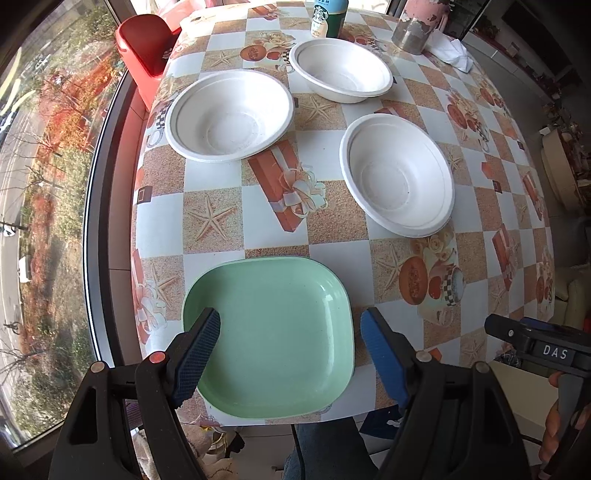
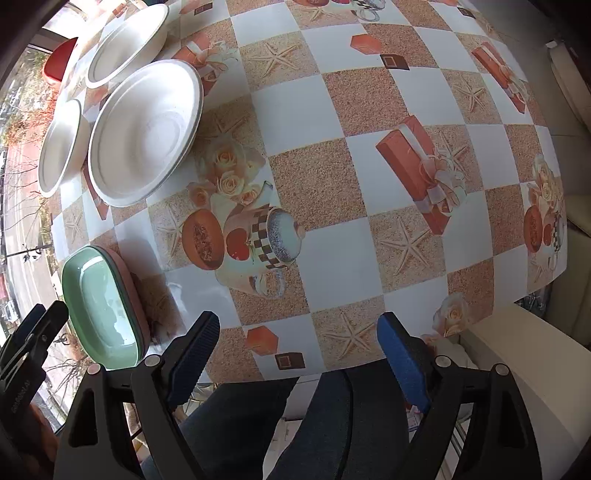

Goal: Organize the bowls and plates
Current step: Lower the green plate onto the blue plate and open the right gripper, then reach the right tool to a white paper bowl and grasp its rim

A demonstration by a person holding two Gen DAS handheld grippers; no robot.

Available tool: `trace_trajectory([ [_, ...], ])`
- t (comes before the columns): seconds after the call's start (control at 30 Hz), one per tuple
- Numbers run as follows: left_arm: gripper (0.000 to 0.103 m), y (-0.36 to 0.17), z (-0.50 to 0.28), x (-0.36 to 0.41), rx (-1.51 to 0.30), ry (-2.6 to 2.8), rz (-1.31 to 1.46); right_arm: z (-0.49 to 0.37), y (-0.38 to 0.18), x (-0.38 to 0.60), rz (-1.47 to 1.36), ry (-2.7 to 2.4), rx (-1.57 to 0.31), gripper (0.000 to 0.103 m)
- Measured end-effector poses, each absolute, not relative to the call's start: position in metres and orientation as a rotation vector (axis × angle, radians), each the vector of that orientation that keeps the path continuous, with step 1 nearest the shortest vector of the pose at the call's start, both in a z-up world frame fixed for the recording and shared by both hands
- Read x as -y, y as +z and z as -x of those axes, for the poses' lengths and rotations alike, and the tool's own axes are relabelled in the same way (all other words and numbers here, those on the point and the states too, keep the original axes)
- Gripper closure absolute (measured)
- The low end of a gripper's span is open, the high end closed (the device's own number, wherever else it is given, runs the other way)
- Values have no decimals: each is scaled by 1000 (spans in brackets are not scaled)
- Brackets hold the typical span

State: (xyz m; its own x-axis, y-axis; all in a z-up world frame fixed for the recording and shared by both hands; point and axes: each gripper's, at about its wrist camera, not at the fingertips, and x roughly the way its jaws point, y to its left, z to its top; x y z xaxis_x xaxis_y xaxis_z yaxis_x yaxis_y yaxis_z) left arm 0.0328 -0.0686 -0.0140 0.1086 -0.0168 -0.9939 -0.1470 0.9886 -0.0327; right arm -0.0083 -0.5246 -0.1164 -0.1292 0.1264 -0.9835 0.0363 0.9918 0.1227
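Beyond the fingertips in the left wrist view, the green-and-white labelled drink bottle (image 1: pixel 328 16) is cut off by the top edge, as is the grey metal jar (image 1: pixel 413 31) beside it. The mint-green square plastic plate (image 1: pixel 273 336) between the fingers hides whatever lies under it; the right wrist view shows a pink rim (image 2: pixel 142 310) beneath, mostly covered. There, the farthest white paper bowl (image 2: pixel 125 44) is clipped by the frame's top.

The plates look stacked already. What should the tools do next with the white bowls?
Probably reach the open left tool to the nearest white bowl and nest it in another bowl: all three bowls sit apart, and the green plate seems to be on a pink one already.
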Motion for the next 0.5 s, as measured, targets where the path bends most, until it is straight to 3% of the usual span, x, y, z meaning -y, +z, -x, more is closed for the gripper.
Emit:
trace_trajectory([
  [0.5,21,-17,-57,83,-1487,131,227,2,-102,545,-55,54,-1696,15],
])
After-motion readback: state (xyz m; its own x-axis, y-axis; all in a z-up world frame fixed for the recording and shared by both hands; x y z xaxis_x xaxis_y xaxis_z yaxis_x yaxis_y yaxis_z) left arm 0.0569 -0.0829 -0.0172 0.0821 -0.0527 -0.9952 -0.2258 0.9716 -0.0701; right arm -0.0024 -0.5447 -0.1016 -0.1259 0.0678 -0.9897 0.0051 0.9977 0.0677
